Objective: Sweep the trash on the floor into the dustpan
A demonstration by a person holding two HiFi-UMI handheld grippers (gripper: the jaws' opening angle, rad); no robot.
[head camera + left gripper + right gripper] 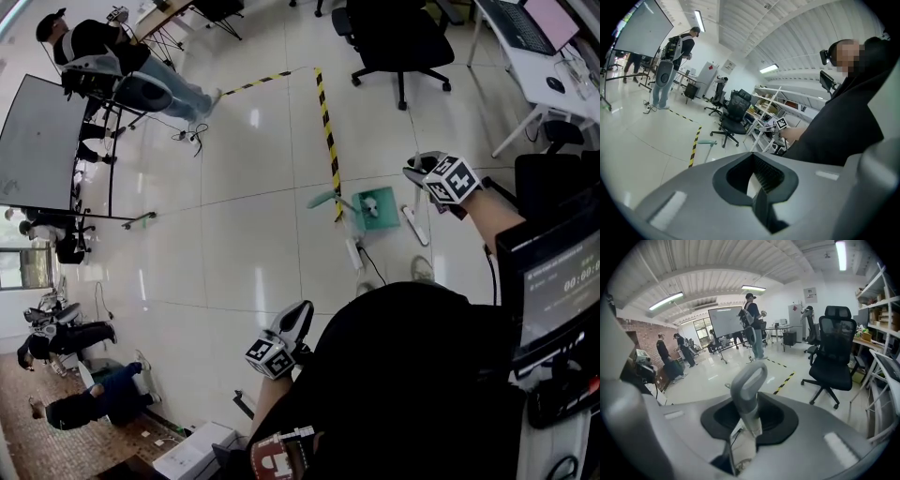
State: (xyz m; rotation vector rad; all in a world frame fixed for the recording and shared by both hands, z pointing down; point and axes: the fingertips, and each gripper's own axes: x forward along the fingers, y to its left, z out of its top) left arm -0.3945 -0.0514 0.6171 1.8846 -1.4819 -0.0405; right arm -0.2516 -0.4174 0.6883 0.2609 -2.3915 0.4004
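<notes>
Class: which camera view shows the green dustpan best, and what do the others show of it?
Head view: the dustpan lies in plain sight on the floor beside the striped tape. Left gripper view shows only a small green piece, perhaps its handle. Right gripper view shows none of it.

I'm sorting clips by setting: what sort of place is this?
Probably a shared office or lab workspace: a swivel office chair, a desk with a laptop, and a large board on a stand.

The dark screen [553, 281] at the person's chest shows digits beginning 00:0; the rest blurs.
</notes>
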